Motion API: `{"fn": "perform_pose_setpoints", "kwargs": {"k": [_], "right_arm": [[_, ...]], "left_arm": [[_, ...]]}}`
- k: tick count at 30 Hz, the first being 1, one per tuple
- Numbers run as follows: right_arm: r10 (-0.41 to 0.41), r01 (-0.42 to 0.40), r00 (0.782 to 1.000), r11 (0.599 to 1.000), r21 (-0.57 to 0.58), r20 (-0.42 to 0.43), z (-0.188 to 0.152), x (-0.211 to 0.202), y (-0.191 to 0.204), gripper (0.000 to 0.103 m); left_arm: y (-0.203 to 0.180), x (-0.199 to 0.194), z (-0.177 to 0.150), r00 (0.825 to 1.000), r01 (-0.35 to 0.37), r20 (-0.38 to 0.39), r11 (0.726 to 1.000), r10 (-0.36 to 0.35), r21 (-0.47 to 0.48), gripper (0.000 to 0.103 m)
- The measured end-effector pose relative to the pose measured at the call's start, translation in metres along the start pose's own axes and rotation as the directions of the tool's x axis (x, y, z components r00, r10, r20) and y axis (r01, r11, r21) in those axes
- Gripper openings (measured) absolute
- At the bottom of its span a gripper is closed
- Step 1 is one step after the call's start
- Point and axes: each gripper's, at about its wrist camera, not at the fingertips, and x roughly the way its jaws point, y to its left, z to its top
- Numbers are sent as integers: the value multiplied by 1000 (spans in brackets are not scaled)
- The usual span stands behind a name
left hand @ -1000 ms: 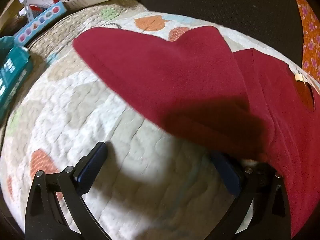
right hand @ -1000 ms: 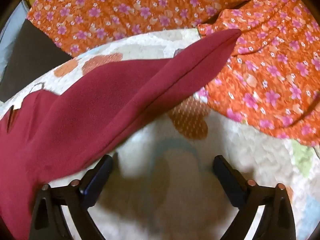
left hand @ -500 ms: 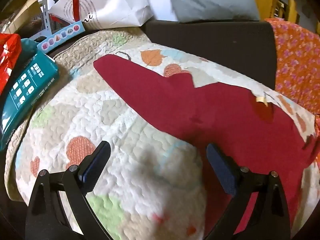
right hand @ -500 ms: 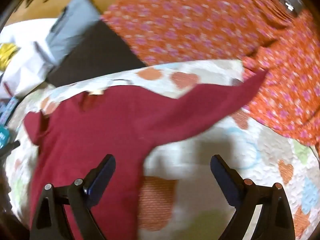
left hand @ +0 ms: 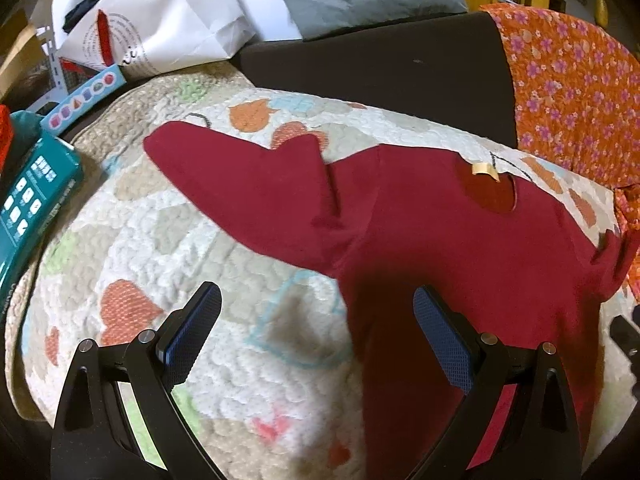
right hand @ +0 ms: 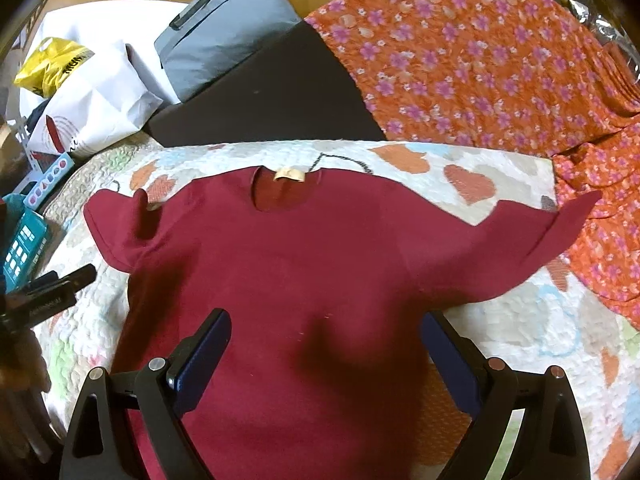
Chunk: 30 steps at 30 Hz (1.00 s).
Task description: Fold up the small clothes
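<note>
**Red shirt spread flat, both grippers open above it**

The quilted patchwork bed cover [right hand: 520, 320] is hemmed in by a dark brown cushion [right hand: 280, 92] at the far edge, an orange floral cloth [right hand: 500, 72] on the right and a teal box [left hand: 28, 200] on the left. Bare quilt shows near left and near right.

The dark red short-sleeved shirt [right hand: 300, 260] lies flat, neckline far, sleeves out sideways. The right gripper [right hand: 324, 356] hangs open over its near middle. The left gripper [left hand: 316, 336] is open, straddling the shirt's left side edge.
</note>
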Motion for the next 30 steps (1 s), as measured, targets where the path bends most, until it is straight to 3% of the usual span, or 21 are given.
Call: {"fn": "perform_pose_setpoints", "kwargs": {"k": [16,30], "right_arm": [[-20,21,999,1000,17,-42,-3,31,-2,95],[-28,30,998,999,26,-62,3,46,-4,95]], "left_arm": [[-32,19,4,999,18,-36,998,-16,63,98],[-38,32,6,998,13,-56,998,-10,58,98]]}}
